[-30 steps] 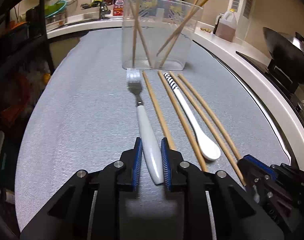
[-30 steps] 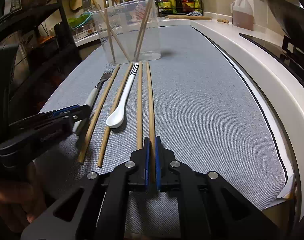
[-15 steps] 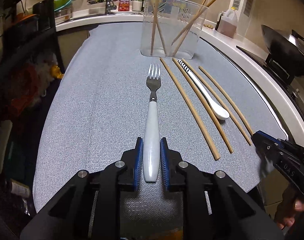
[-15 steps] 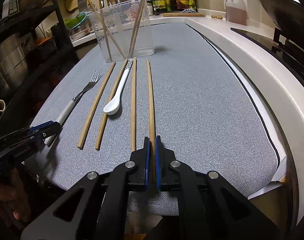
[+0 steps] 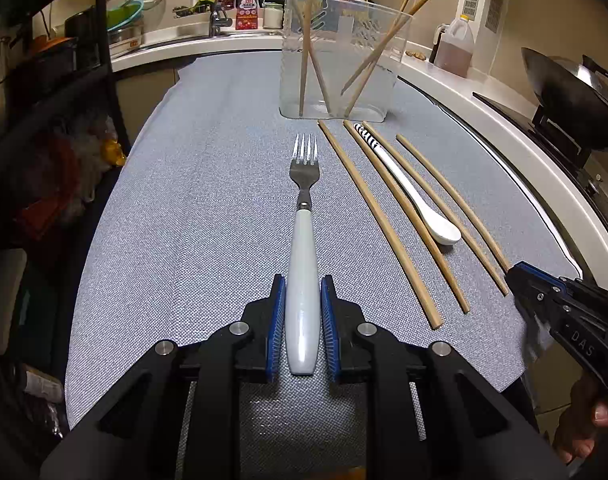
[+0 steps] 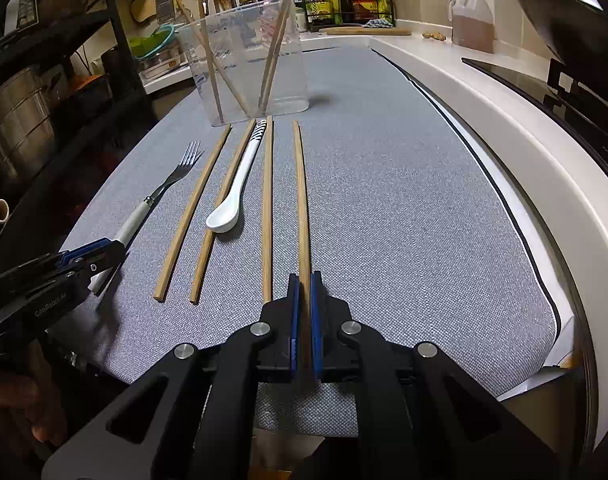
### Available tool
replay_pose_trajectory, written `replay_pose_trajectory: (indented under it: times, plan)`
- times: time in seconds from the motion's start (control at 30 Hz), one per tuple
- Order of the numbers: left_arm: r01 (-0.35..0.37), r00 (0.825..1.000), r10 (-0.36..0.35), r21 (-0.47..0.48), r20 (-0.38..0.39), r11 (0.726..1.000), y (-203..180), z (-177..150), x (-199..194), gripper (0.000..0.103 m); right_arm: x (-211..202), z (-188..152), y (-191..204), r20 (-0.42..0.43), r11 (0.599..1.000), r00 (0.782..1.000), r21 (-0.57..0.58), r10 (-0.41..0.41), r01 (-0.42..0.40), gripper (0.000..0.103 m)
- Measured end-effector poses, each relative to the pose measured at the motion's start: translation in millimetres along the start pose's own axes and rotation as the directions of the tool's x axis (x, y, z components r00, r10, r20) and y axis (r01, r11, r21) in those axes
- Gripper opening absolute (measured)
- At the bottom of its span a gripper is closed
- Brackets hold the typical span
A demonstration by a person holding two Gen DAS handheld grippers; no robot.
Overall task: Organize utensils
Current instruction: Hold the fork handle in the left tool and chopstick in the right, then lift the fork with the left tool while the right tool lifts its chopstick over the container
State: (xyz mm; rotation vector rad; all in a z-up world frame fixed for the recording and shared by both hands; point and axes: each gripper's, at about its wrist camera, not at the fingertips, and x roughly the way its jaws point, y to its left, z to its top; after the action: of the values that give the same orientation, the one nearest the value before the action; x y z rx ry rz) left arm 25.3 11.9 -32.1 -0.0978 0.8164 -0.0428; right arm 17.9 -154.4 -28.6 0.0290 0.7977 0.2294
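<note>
Between left hand-held gripper pads, white-handled steel fork, apparently clamped; right hand-held gripper pinching a tan chopstick.

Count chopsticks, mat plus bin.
8: four in the clear bin; three loose on the mat around the spoon; rightmost chopstick in right claw.

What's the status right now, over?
Left gripper shut on fork handle. Right gripper shut on rightmost chopstick. Spoon, three more chopsticks on mat. Clear container ahead, path unobstructed.
</note>
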Motion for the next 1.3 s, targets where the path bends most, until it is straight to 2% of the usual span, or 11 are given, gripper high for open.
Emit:
replay_pose_trajectory:
  times: [1.07,1.3]
  plan:
    - [0.000,1.000,0.000,0.010,0.002,1.000,1.2,1.2,-1.2,0.018,-0.7,2.3,4.6,-0.002,0.999,1.000,-0.023,-0.026,0.026,0.005]
    - [-0.004,0.998,0.001,0.044,0.064,0.999,-2.1,3.3,-21.5,0.018,-25.5,10.4,6.1,0.040,0.999,0.999,-0.033,-0.028,0.030,0.005]
